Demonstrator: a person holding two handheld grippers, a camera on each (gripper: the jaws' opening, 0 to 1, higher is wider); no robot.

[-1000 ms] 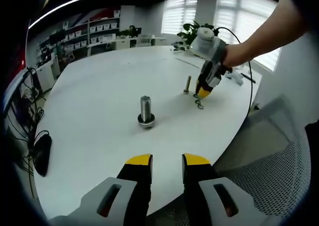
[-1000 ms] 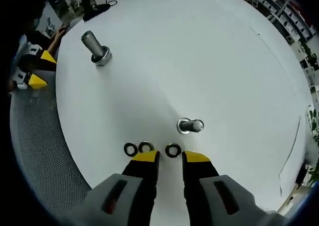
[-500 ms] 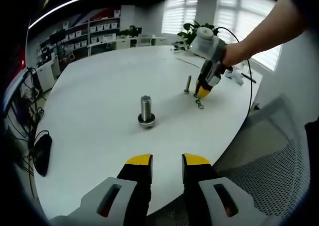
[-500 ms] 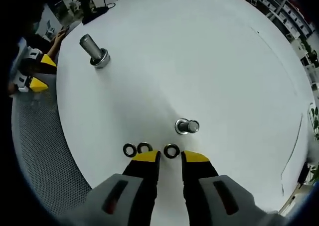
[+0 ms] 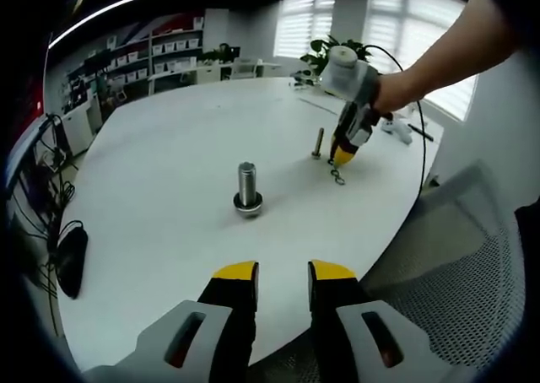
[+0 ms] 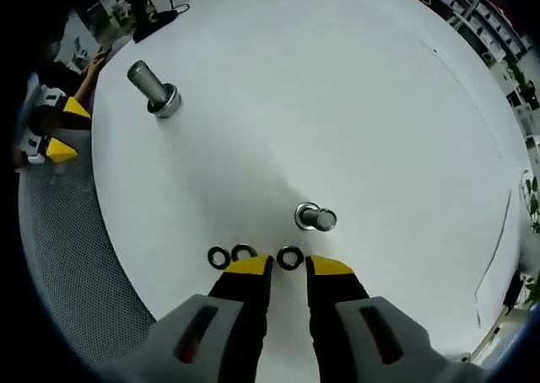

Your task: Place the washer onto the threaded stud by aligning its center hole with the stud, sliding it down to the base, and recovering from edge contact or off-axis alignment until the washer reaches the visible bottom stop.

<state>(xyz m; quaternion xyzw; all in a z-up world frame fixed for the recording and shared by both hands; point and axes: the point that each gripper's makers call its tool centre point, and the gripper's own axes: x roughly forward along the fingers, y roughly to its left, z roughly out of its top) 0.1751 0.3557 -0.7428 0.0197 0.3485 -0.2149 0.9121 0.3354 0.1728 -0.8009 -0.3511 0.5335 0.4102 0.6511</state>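
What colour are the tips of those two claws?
Yellow, on black fingers; clearest in the right gripper view.

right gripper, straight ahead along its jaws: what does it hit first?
Probably the row of small dark ring washers lying on the white round table, just past the right gripper. The short threaded stud stands beyond them. Depth is uncertain.

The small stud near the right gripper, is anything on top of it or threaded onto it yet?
No. The small stud stands bare on the white table; three washers lie flat beside it, just ahead of the right gripper, whose jaws hold nothing.
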